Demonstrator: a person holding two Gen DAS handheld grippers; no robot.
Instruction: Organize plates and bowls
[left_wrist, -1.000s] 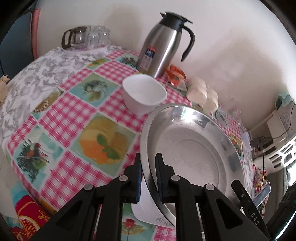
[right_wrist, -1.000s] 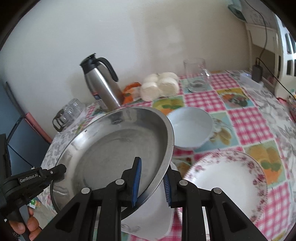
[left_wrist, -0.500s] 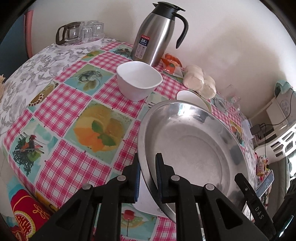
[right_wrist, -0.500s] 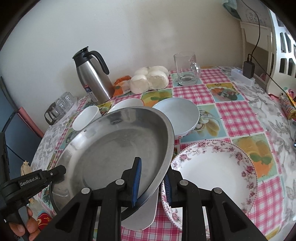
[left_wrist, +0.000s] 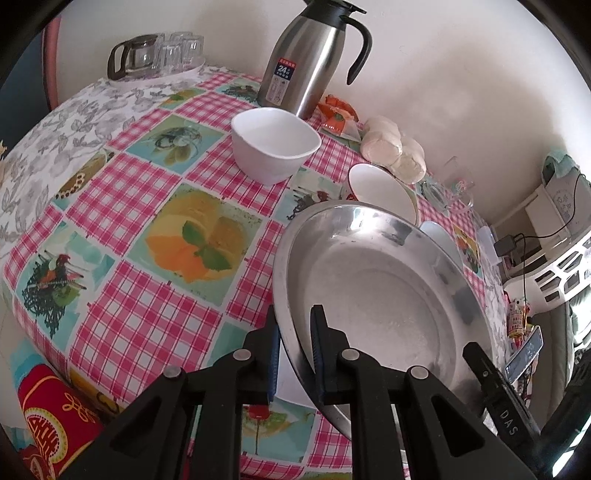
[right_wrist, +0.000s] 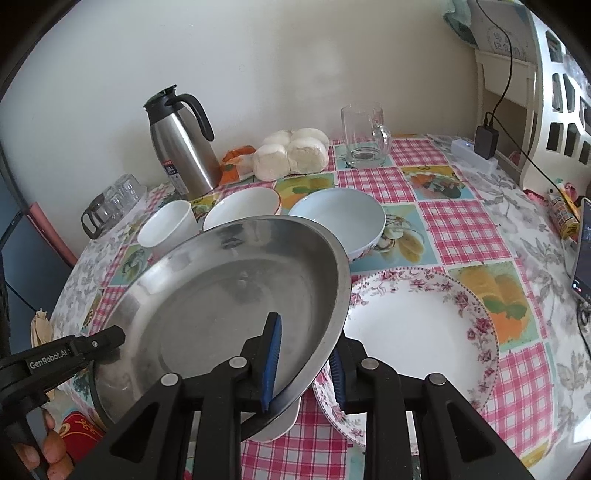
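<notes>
Your left claw (left_wrist: 293, 354) is pinched tight on the near rim of the steel plate (left_wrist: 373, 295), one pad inside, one outside. Your right claw (right_wrist: 304, 363) straddles the opposite rim of the same plate; its jaws sit a bit apart w/ the rim between them, inner blue pad against the plate's inside, and I can't tell if the outer pad touches. The plate is tilted, off the worktop (left_wrist: 122, 325), w/ a white dish (right_wrist: 280, 424) partly showing under its low edge.

Just right of it, in the right wrist view, the floral plate (right_wrist: 417, 325) lies flat on the cloth, its left edge tucked under the steel rim. Behind: pale blue bowl (right_wrist: 340, 218), white bowl (right_wrist: 243, 206) and small white cup-bowl (right_wrist: 166, 229) in a rough row, upright. Farther back by the wall: steel thermos jug (right_wrist: 181, 147), bagged buns (right_wrist: 291, 153), glass mug (right_wrist: 364, 134), glass pot w/ tumblers (left_wrist: 155, 55) at the far left corner.
</notes>
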